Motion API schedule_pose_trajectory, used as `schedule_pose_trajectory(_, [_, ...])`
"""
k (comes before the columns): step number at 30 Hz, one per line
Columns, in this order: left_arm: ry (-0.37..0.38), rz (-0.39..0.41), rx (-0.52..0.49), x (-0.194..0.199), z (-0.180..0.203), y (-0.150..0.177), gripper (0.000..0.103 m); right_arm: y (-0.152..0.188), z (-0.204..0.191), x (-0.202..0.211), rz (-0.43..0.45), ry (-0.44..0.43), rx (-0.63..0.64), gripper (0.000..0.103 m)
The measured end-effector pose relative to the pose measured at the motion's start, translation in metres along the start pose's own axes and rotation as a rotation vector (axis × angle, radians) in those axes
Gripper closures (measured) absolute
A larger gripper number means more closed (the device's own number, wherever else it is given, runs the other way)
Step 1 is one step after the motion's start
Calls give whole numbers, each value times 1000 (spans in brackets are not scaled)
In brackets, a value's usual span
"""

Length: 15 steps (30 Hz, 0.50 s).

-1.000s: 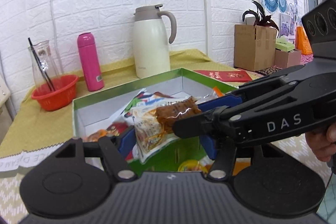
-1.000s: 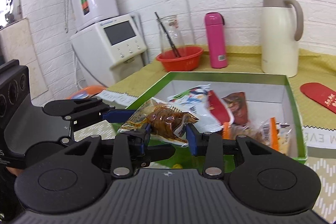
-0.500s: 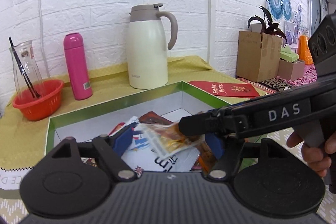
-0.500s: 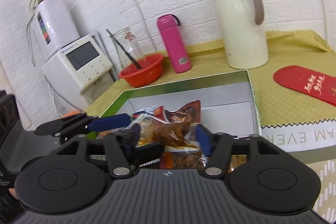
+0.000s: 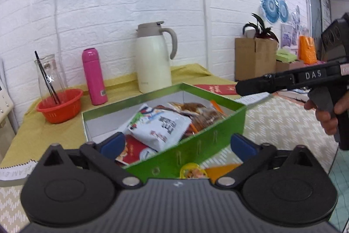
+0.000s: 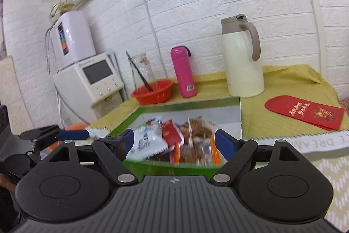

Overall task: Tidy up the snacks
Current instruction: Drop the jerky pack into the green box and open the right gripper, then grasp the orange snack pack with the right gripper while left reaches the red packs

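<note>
We see the table [image 5: 272,115], draped in a mustard-yellow cloth at the rear and a pale zigzag-patterned cloth at the front, carrying the green box [image 5: 196,145], an open rectangular carton with glossy green outer walls and a white interior. The snack packets [image 5: 161,123] lie heaped inside this box: a crinkled white foil pouch on top, a red packet below it, and clear wrappers with brown contents toward the far corner. We hold the left gripper [image 5: 176,144] just short of the near wall of the box, its jaws having just been opening to full spread, with nothing between the blue pads; the packets lie beyond and between the two fingers, untouched. The right gripper [image 6: 174,142] likewise stands wide, its jaws having opened within the last second, empty, with the near rim of the box and the packets framed between its fingers. Behind the box stand a cream jug [image 5: 153,62] with a grey handle, a smooth pink flask [image 5: 94,76] and a ribbed orange basket [image 5: 60,105]. Only the left view shows the hand [image 5: 327,111] gripping the right tool's handle and a brown carton [image 5: 254,58]; only the right view shows the white dispenser [image 6: 87,78] and the whole red envelope [image 6: 305,111].
</note>
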<state>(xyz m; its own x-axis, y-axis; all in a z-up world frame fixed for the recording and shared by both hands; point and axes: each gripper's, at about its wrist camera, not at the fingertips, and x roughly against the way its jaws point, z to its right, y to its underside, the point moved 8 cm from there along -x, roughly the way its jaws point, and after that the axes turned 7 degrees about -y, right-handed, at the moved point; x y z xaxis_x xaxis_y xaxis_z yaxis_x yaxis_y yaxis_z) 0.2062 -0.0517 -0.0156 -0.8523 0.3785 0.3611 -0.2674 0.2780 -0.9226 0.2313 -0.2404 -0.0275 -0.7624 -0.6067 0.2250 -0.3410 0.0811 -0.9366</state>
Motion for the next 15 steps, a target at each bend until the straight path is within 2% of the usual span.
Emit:
schedule_pose_trajectory(3, [33, -48, -54, 10, 17, 20, 1, 19, -9, 13, -59, -7, 59, 0])
schedule_pose_trajectory(5, [73, -71, -39, 18, 27, 30, 1, 33, -15, 13, -123, -10, 107, 0])
schedule_pose_trajectory(8, [184, -100, -8, 34, 48, 43, 1, 50, -24, 8, -189, -15, 181, 0])
schedule_pose_trajectory(10, [248, -104, -33, 42, 69, 47, 1, 59, -29, -2, -237, -47, 205, 0])
schedule_pose_trajectory(15, [341, -121, -135, 40, 111, 56, 1, 72, -36, -34, -365, -148, 257, 0])
